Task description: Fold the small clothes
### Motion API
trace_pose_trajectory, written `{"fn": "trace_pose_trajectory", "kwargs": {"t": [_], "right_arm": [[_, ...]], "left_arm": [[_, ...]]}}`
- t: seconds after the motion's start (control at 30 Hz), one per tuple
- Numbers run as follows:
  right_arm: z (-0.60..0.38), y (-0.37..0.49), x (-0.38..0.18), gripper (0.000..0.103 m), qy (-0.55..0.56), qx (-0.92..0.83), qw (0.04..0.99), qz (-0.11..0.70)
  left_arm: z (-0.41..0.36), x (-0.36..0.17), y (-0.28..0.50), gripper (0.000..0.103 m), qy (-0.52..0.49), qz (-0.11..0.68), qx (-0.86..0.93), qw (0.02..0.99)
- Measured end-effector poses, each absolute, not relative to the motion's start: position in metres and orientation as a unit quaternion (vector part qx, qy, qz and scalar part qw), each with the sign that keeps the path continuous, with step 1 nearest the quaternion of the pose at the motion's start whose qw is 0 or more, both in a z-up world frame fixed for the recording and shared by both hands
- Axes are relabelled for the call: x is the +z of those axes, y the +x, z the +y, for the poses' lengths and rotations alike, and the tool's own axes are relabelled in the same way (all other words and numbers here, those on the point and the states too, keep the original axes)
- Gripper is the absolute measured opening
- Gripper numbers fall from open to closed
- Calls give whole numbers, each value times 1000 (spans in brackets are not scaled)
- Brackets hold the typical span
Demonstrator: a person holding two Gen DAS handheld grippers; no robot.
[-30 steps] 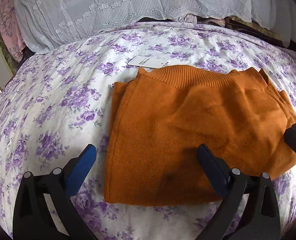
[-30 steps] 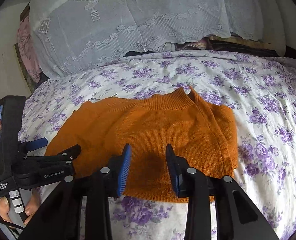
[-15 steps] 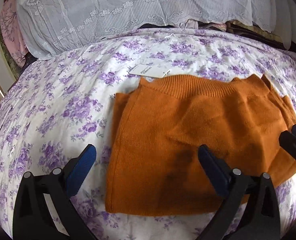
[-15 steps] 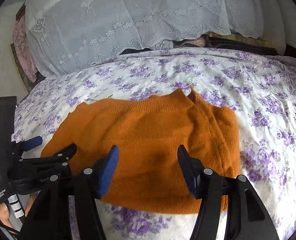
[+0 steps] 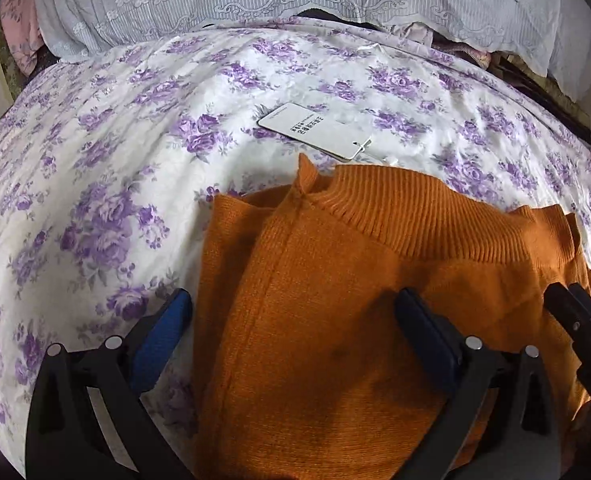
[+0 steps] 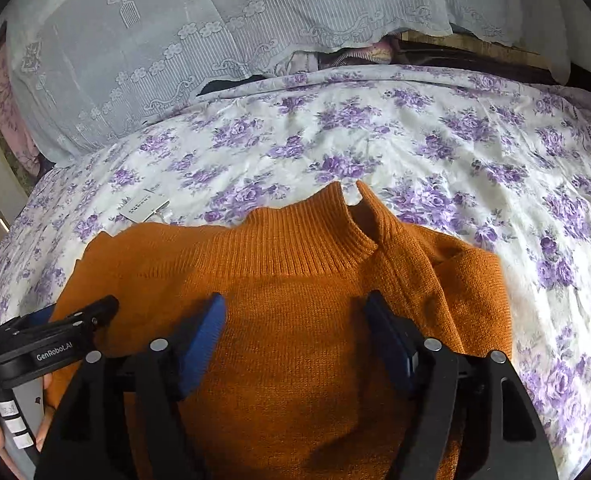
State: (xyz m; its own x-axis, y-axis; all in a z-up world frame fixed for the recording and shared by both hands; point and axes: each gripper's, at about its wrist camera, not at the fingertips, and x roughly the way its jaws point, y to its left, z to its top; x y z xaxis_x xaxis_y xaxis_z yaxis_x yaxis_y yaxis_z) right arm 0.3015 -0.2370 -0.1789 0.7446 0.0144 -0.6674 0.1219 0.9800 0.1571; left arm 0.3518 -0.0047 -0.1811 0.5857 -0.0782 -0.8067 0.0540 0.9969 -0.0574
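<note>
The rust-orange ribbed-knit sweater (image 5: 335, 300) lies folded flat on the white bedsheet printed with purple roses (image 5: 115, 160), spread under both sets of fingers, probably so its sides can be reached for another fold. The left gripper (image 5: 291, 332) stands wide and empty, one pad off the knit's left edge. The right gripper (image 6: 295, 332) has just been opening, nothing clamped, over the soft body below the ribbed collar. A white card tag (image 5: 315, 130) lies beyond it.
</note>
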Motion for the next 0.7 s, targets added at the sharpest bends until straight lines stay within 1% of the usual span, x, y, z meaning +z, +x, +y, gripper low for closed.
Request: {"fn": "trace_pose_trajectory", "kwargs": {"t": [0.1, 0.17, 0.27, 0.37, 0.47, 0.6, 0.7], "right_arm": [[-239, 287, -168, 74, 102, -30, 940, 325], [-236, 275, -161, 74, 87, -31, 947, 308], [-220, 271, -166, 74, 57, -9, 943, 327], [-201, 280, -178, 81, 1, -14, 931, 365], [-203, 279, -177, 81, 8, -12, 932, 362], [-202, 281, -154, 81, 16, -16, 945, 327], [-194, 301, -148, 81, 4, -26, 942, 334]], "left_arm": [[-1, -169, 341, 99, -5, 429, -18, 903], [1, -161, 331, 99, 3, 410, -9, 912], [1, -159, 324, 99, 0, 413, -22, 911], [-13, -176, 326, 99, 32, 442, -28, 896], [-18, -176, 326, 99, 47, 436, -18, 899], [-14, -149, 332, 99, 29, 402, -17, 915], [-18, -146, 350, 99, 32, 413, -26, 910]]}}
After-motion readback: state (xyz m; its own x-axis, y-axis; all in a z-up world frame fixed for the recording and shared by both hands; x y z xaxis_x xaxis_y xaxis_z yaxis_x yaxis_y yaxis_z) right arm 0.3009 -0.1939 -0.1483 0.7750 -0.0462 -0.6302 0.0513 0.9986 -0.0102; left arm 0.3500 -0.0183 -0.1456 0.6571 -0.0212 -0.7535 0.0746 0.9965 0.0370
